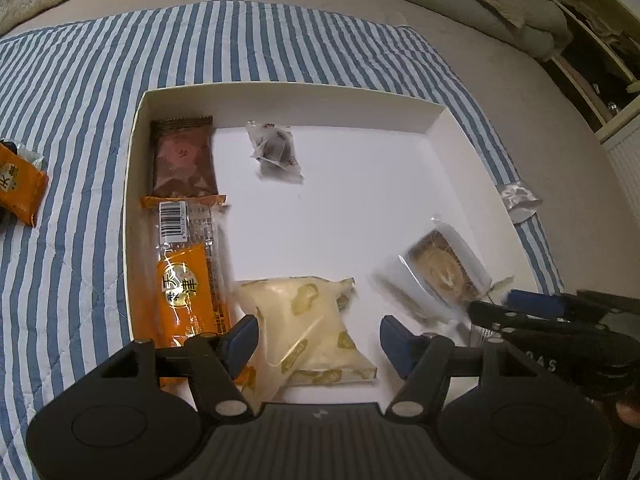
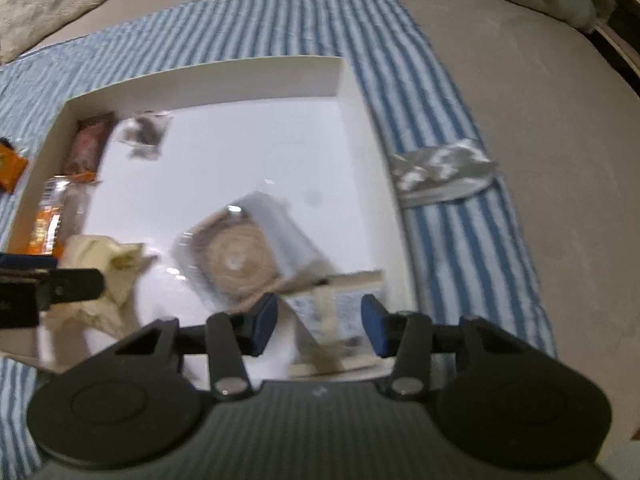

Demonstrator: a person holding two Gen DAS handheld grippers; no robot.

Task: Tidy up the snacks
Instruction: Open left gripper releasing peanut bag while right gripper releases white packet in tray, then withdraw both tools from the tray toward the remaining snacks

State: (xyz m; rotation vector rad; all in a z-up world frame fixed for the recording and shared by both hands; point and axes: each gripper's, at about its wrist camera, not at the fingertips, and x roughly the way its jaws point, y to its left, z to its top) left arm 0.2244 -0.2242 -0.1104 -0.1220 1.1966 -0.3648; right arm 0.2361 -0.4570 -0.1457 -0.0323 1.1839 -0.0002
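Tongs of the left gripper (image 1: 316, 338) stood wide open and empty astride the cream snack bag (image 1: 308, 330) in the white box (image 1: 280, 98), its long axis running diagonally between them.

Both tongs, left (image 1: 316, 338) and right (image 2: 320, 326), agape

Beige bed surface (image 1: 500, 92) bearing a blue-and-white striped quilt (image 1: 72, 128). On the quilt: white box (image 1: 280, 92) at centre, orange snack packet (image 1: 20, 184) left, silver packet (image 1: 520, 200) right.
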